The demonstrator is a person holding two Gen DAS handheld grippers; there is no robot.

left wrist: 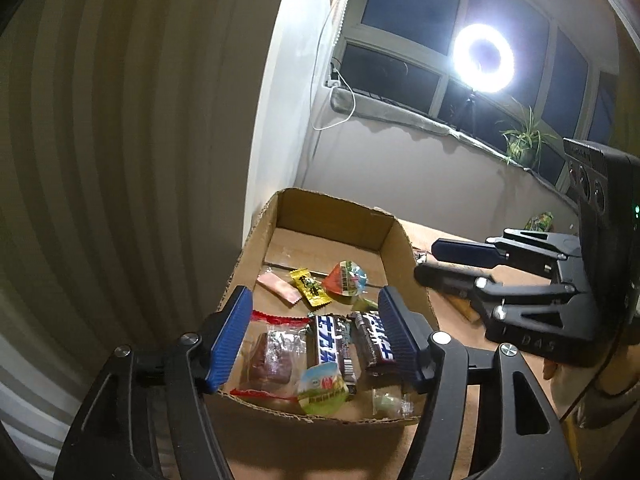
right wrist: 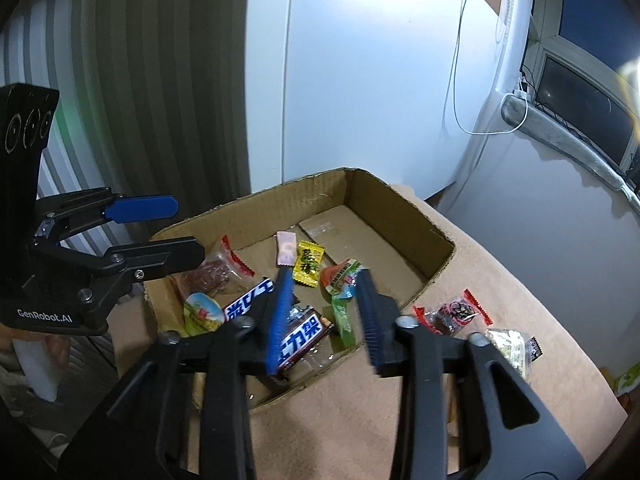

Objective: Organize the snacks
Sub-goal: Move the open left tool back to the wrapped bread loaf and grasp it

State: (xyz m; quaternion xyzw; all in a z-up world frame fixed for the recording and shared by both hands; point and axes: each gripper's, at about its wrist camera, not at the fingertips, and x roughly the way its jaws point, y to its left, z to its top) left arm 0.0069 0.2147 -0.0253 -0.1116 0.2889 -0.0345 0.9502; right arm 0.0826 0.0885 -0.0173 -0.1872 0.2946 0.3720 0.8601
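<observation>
Two tools over the snack box

Left tool (left wrist: 316, 340) and right tool (right wrist: 324, 320) both gape wide, holding nothing, above the box (right wrist: 404, 196); table (right wrist: 500, 280) beside lies bare.

A home room: beside the window (left wrist: 404, 8) hang curtains (left wrist: 120, 120), with a plant (left wrist: 522, 140) on its sill.

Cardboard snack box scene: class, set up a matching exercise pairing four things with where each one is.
Things:
1. yellow square candy wrapper
2. red-edged clear packet of dark snacks
3. bright ring light
4. left gripper

Places:
A. on the tan table outside the open brown cardboard box
B. by the window
C. inside the box
D. open, hovering at the box's edge

Pairs: 1-C, 2-A, 3-B, 4-D
</observation>
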